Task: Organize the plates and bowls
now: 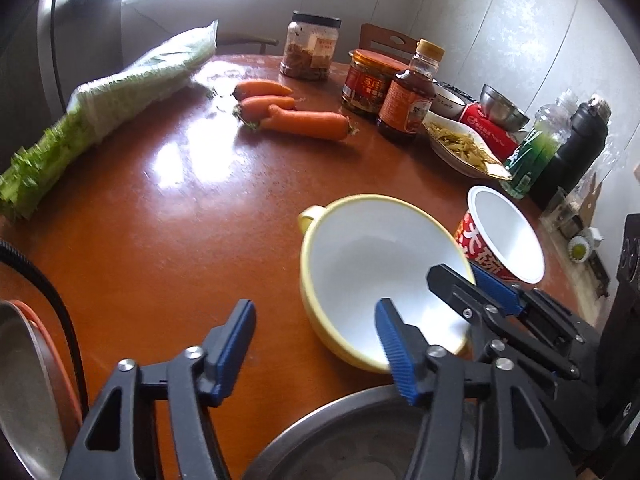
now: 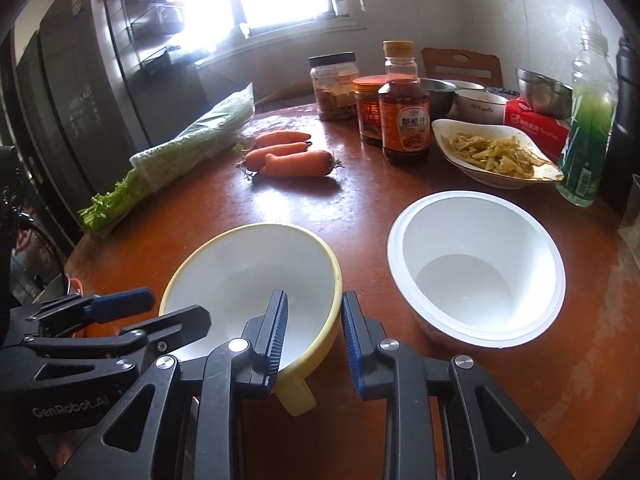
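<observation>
Right wrist view shows the right tool (image 2: 314,340) straddling, not yet pinching, the near rim of the yellow bowl (image 2: 248,276) on the counter (image 2: 360,208); stiff, glossy, likely breakable, it is best gripped by rim or handle.

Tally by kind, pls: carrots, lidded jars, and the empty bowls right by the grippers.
Carrots: 3
Lidded jars: 2
Yellow bowl: 1
White paper bowl: 1
Total: 7
</observation>
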`<state>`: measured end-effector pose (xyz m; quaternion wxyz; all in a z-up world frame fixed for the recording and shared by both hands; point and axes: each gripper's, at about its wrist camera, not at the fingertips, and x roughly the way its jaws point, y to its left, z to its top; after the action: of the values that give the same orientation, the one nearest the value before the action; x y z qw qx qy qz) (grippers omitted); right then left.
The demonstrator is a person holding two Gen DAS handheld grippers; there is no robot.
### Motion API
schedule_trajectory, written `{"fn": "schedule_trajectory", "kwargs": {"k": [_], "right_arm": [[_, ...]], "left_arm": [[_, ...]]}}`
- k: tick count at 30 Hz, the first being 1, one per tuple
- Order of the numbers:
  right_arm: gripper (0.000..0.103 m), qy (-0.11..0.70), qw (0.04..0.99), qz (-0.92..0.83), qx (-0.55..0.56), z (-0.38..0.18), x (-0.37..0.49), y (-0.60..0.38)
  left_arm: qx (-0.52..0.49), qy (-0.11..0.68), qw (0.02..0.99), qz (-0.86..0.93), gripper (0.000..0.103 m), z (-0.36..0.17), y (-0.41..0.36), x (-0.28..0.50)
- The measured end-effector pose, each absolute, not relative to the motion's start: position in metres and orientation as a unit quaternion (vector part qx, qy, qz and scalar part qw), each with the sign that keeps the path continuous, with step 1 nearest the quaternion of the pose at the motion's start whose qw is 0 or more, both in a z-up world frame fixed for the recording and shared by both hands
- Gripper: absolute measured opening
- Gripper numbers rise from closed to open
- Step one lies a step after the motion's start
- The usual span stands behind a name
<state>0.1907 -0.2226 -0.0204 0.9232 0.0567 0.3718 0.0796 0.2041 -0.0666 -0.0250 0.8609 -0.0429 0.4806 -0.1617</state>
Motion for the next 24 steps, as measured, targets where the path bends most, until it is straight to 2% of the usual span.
{"fn": "schedule_trajectory", "kwargs": {"k": [5,24], "right_arm": [[0.024,0.374,0.920,0.098,0.062,-0.020,0.194,-0.218],[0.023,0.333,0.936,0.106,0.030,0.010,0.188,-0.191]], "left_arm": [[-0.037,0.486,0.857,-0.169,0.042,-0.027,-0.069,0.203],[-0.051,0.436,0.885,-0.157,0.041,0.003,-0.046,0.196]]}}
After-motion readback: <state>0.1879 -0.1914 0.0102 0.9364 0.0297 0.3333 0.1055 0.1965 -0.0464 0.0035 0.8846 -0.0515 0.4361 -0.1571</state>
